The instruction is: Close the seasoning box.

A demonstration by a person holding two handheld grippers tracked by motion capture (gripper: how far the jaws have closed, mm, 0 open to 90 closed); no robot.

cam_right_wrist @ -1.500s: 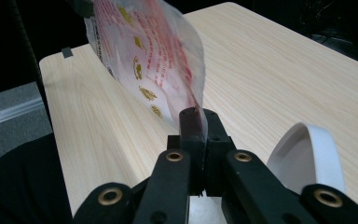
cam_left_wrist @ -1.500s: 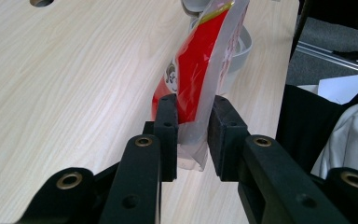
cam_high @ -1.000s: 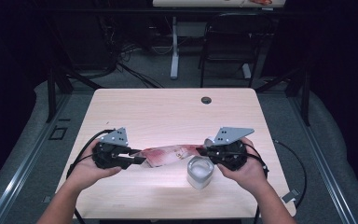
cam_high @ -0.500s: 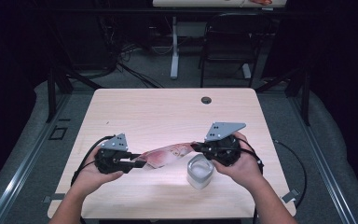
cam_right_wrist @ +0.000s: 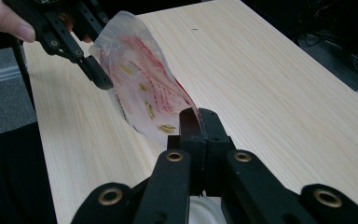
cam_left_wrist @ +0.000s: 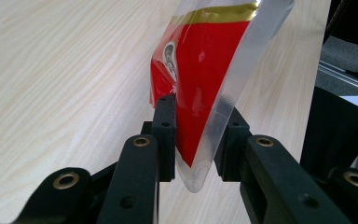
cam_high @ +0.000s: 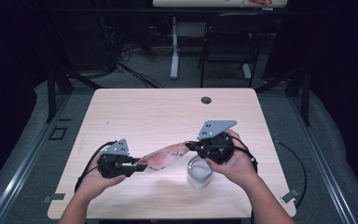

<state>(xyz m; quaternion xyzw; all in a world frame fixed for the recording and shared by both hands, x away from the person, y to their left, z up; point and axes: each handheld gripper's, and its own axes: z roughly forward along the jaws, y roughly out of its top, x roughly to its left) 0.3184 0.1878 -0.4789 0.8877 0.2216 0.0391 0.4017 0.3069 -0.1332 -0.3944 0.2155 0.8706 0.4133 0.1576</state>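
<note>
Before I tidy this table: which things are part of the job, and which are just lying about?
In use: red pouch, left hand-held gripper, right hand-held gripper, white container.
Lying about: chair behind the table.

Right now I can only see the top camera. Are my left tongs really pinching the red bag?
Observer: Yes. In the left gripper view, the left tongs have a pad on each side of the bag, near its bottom corner.
Operator: What does the bag look like up close?
Observer: That side is shiny red with a gold band at the far end, a small picture and a clear rim.
Operator: And my right tongs?
Observer: In the right gripper view, the right tongs are shut tight, with the thin edge of the bag's other end between them.
</note>
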